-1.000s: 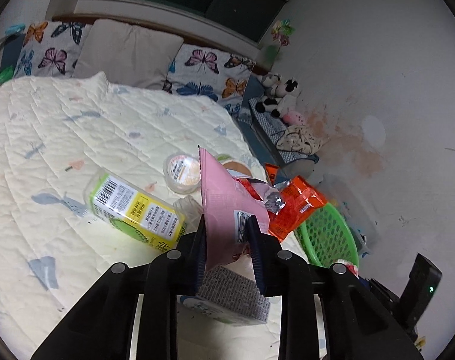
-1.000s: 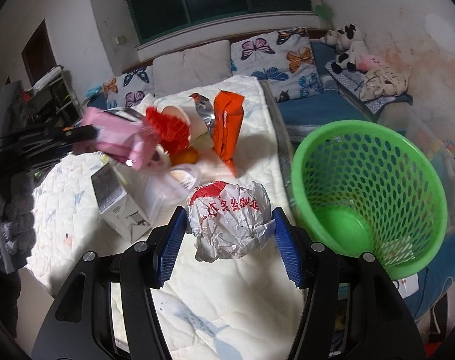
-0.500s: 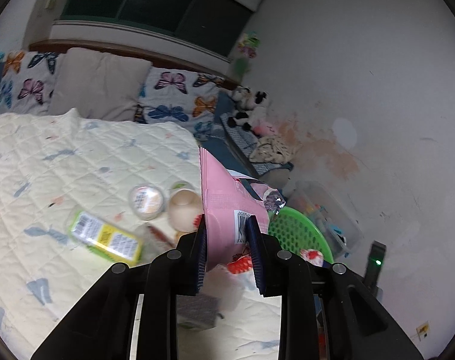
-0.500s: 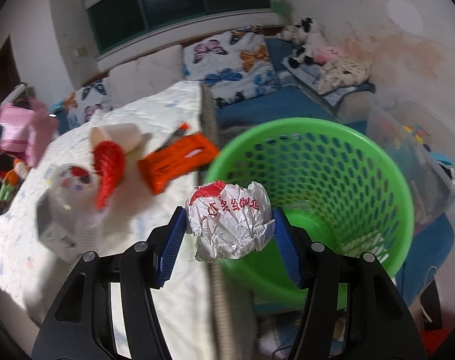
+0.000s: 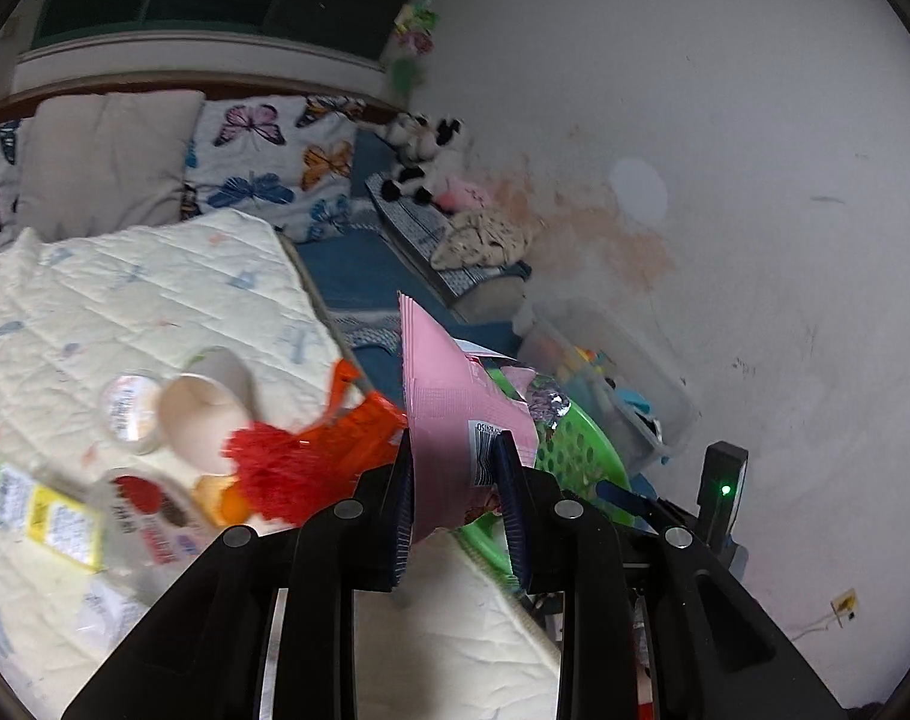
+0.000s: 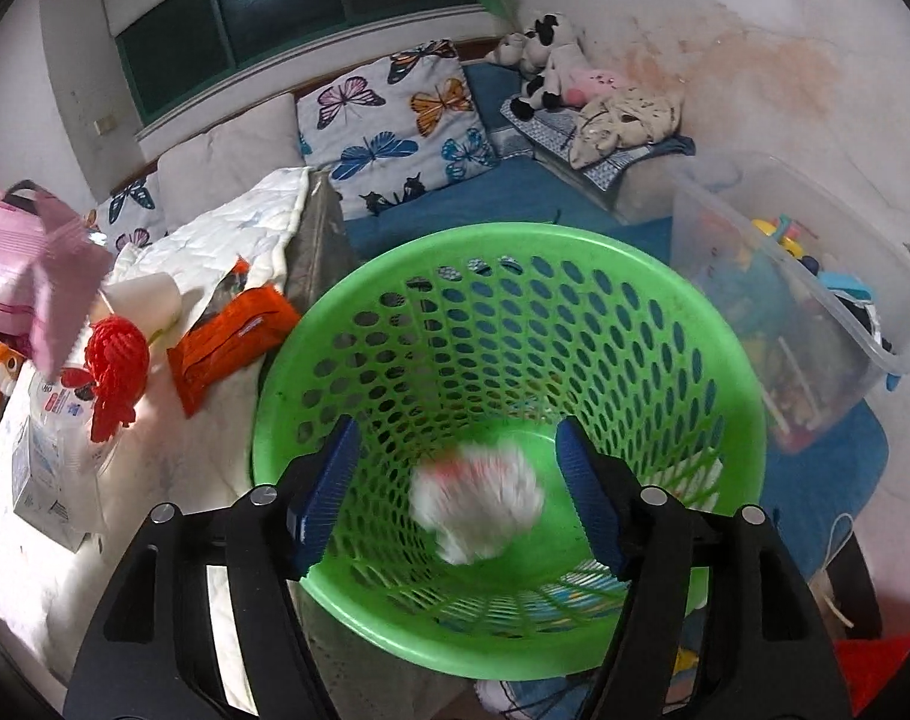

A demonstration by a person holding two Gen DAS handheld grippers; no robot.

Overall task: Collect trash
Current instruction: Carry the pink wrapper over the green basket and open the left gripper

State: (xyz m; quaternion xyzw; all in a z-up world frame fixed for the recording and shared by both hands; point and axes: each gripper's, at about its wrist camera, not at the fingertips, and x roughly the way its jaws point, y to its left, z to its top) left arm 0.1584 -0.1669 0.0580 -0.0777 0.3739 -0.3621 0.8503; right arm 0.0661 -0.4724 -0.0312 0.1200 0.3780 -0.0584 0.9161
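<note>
My left gripper [image 5: 455, 468] is shut on a pink wrapper [image 5: 449, 396] and holds it above the bed edge, near the green basket [image 5: 574, 456]. My right gripper [image 6: 455, 468] is open over the green basket [image 6: 634, 276]. A crumpled white and red foil wrapper [image 6: 475, 501], blurred, is loose inside the basket below the open jaws. The pink wrapper also shows in the right wrist view [image 6: 29, 276] at far left.
On the quilted bed [image 5: 125, 300] lie an orange packet [image 6: 233, 336], a red mesh ball [image 6: 116, 360], a paper cup [image 5: 203, 414], a round lid [image 5: 125, 414] and a carton [image 6: 47, 468]. A clear storage bin [image 6: 814, 312] stands right of the basket, by the wall.
My right gripper moved over the basket, opened and let go of the foil wrapper, which now falls inside. My left gripper moved right toward the basket with the pink wrapper.
</note>
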